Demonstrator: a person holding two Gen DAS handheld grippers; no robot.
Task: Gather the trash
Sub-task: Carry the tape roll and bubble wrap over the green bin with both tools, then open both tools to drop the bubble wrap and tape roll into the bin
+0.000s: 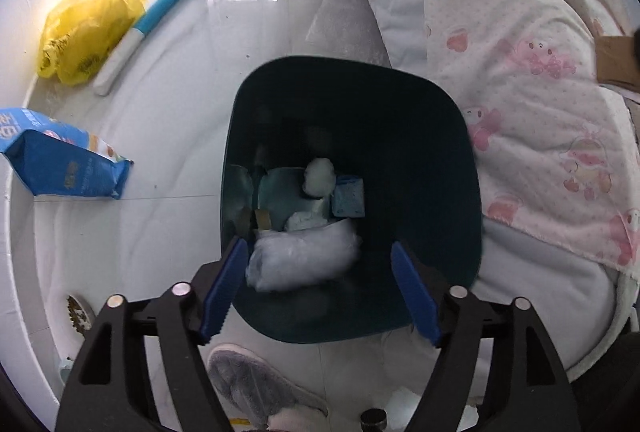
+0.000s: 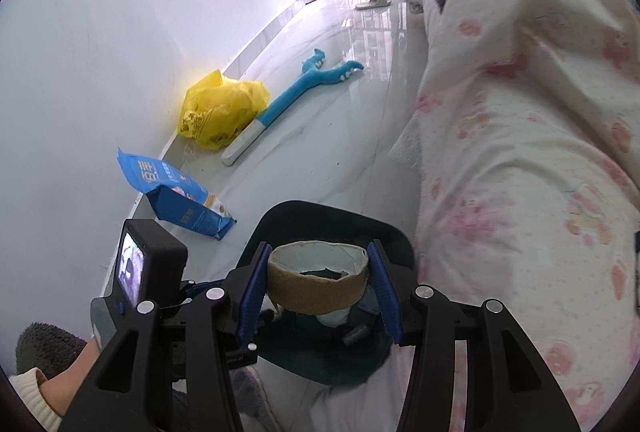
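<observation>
Empty tape roll held over the bin, ready to drop.

The right gripper [image 2: 318,282] has its jaws clenched across the outside of a cardboard tape core [image 2: 318,282], which hangs above the dark bin [image 2: 288,220]. The core looks light and thin-walled, so it probably buckles under a hard squeeze, and its torn edge suggests it is frail; gripping across its width suits it. The left gripper [image 1: 320,286] hovers above the same bin [image 1: 432,136] with jaws released and empty, over a soft white plastic wad [image 1: 304,260]. The glossy tiled floor [image 2: 340,136] looks slippery. At ten o'clock lie a blue packet [image 2: 180,196], a yellow bag [image 2: 220,108] and a blue toy [image 2: 296,92]; at three o'clock is a pink-printed quilt [image 2: 520,152].
</observation>
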